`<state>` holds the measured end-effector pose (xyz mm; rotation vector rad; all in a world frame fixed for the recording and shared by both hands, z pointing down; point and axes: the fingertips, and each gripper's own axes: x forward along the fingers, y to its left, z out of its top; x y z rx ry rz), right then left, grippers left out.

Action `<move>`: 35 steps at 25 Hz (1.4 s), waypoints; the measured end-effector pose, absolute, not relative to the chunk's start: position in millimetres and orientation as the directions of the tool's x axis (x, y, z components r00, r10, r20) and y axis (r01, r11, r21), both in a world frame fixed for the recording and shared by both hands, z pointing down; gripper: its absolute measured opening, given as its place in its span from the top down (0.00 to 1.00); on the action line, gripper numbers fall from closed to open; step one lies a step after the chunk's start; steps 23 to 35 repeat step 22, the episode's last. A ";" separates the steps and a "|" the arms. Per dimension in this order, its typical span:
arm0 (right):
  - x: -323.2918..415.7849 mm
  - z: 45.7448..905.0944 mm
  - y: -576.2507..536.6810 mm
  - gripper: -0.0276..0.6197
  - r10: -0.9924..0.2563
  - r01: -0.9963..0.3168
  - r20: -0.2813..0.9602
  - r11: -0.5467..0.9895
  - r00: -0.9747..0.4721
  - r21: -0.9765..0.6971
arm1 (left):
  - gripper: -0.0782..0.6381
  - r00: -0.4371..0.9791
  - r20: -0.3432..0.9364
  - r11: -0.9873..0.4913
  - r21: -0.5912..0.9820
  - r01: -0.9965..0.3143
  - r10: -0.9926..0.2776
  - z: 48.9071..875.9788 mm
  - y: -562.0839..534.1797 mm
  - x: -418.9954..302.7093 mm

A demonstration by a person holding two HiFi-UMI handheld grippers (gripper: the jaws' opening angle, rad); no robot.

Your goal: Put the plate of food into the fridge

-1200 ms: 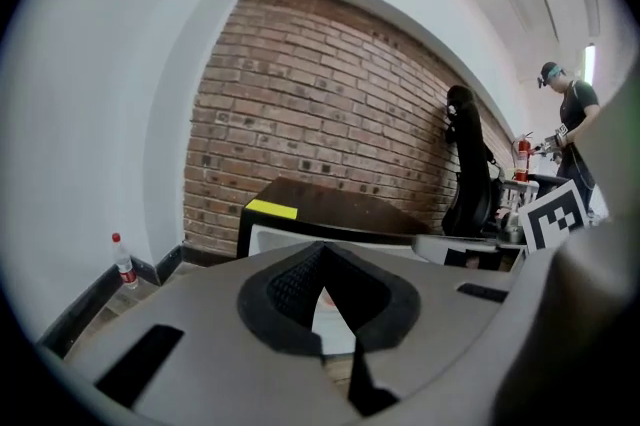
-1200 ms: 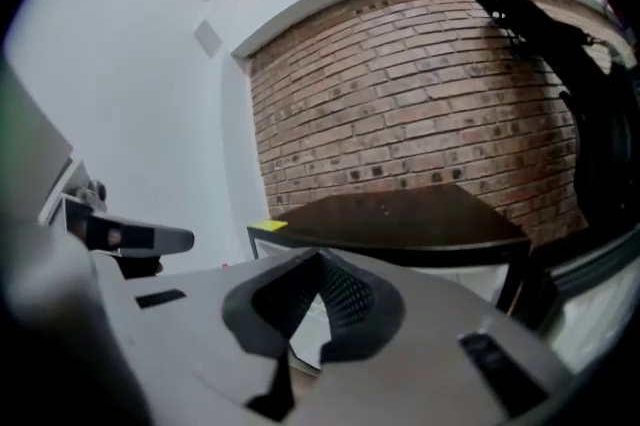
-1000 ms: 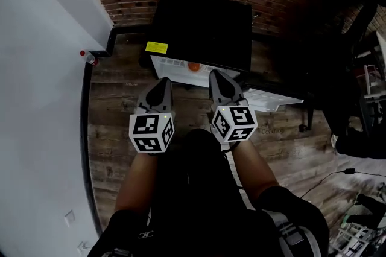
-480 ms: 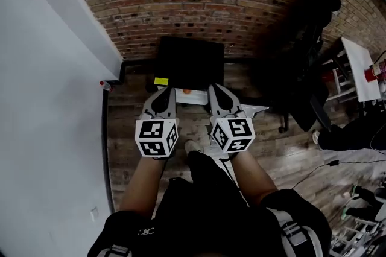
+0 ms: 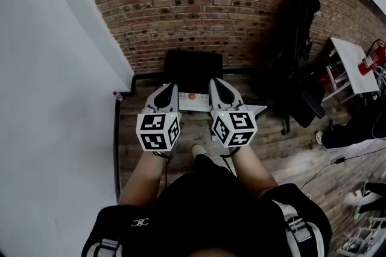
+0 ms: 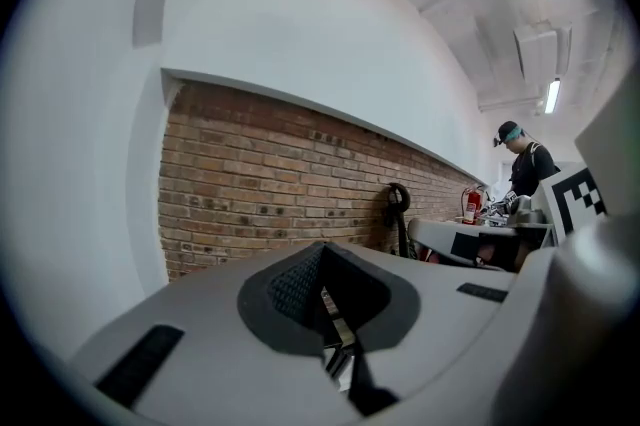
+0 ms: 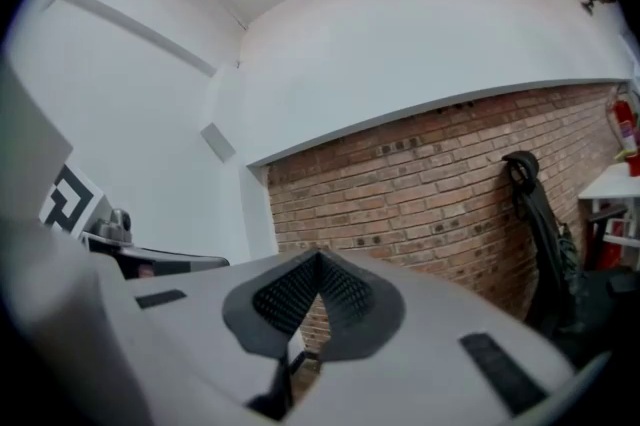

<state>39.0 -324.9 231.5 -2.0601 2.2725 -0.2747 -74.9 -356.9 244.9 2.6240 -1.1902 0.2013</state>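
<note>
Left gripper (image 5: pixel 169 88) and right gripper (image 5: pixel 216 83) are held side by side, both jaws closed and empty. Beyond them, a black fridge (image 5: pixel 194 64) stands open against a brick wall (image 5: pixel 199 2), with the plate of food (image 5: pixel 192 96) showing as an orange spot inside.

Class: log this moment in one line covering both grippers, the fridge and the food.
left gripper: shut, empty | right gripper: shut, empty | fridge: door open | orange food: inside fridge

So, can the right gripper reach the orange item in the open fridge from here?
Probably not. The right gripper is held high, jaws shut, facing the brick wall, while the fridge stands low on the floor with the orange item inside. Crouching would likely be needed.
</note>
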 end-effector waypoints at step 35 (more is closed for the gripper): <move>8.4 204.9 -257.3 0.94 -0.987 -0.978 0.057 0.137 -0.147 -0.161 | 0.90 0.633 0.188 -0.612 0.161 -0.774 -0.751 221.7 -291.9 -105.3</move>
